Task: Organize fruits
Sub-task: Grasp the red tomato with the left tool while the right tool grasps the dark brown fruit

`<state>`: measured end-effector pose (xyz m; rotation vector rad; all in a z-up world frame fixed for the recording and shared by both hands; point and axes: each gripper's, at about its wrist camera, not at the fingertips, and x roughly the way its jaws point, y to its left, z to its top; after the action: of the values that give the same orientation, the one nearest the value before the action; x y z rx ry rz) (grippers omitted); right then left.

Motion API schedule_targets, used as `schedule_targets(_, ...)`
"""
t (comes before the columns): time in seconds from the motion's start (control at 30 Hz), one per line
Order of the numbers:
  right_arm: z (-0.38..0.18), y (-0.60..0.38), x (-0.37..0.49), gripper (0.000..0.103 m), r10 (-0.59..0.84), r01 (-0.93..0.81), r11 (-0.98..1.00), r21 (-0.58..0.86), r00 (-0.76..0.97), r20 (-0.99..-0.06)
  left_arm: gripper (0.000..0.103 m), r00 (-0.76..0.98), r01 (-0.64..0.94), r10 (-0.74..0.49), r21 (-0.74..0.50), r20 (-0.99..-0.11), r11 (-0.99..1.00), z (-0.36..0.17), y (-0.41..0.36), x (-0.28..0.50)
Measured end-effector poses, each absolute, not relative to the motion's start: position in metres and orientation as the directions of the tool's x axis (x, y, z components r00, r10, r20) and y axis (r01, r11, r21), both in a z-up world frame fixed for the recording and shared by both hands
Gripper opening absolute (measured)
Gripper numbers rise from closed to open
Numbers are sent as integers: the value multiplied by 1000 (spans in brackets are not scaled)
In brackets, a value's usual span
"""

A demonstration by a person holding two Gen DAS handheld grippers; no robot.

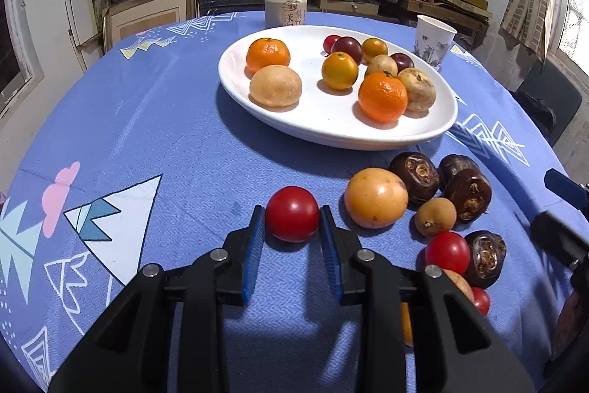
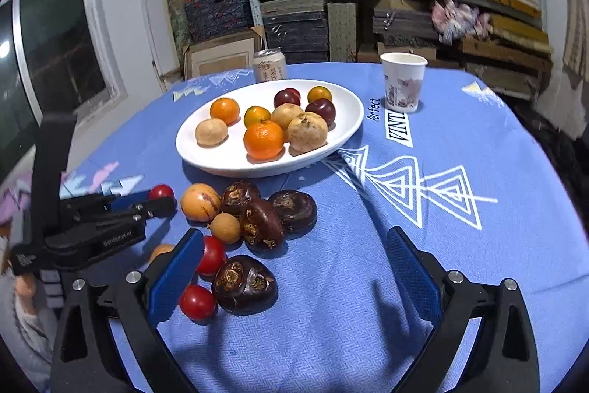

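Note:
A white oval plate [image 1: 423, 131] [image 2: 206, 161] holds several oranges, pale round fruits and dark plums. On the blue cloth in front of it lie loose fruits: a yellow-orange fruit [image 1: 375, 197] [image 2: 200, 202], dark brown water chestnuts [image 1: 467, 194] [image 2: 294, 209], a small tan fruit [image 1: 435, 217] and red cherry tomatoes [image 1: 447, 252] [image 2: 197, 301]. My left gripper [image 1: 292, 214] [image 2: 160, 197] is closed around a red tomato [image 1: 292, 213] [image 2: 161, 191] resting on the cloth. My right gripper [image 2: 294, 253] is open and empty, hovering above the cloth beside the loose fruits.
A drink can [image 1: 285, 8] [image 2: 270, 65] stands behind the plate. A paper cup [image 1: 434, 40] [image 2: 403, 81] stands to the plate's right. Shelves stacked with boxes fill the background beyond the round table's far edge.

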<state>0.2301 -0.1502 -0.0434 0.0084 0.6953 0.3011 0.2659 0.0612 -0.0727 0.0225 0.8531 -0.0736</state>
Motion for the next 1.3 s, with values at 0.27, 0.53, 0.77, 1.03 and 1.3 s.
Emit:
schedule_targets(0.27,-56,-119,235,73,207,-308,951,-29,701,-683,29,654,81,-42,16,-755,997,-74,57,265)
schedule_targets(0.53,-64,-125,251,42,283,-301,948,106,638,-716,30,655,85,-33,30,-755,996,-75,55,265)
schedule_targets(0.77,-69,-116,262,35,321,-310,938,156,602,-731,30,655,87,-31,35,-755,996,-75,54,264)
schedule_targets(1.03,-67,-111,262,26,335,-328,932,157,604,-723,30,637,84,-26,35,-770,996,-78,54,268)
schedule_targets(1.3,-72,-107,277,23,418,-354,901,251,548,-725,30,631,80,-31,26,-776,996,-80,55,270)
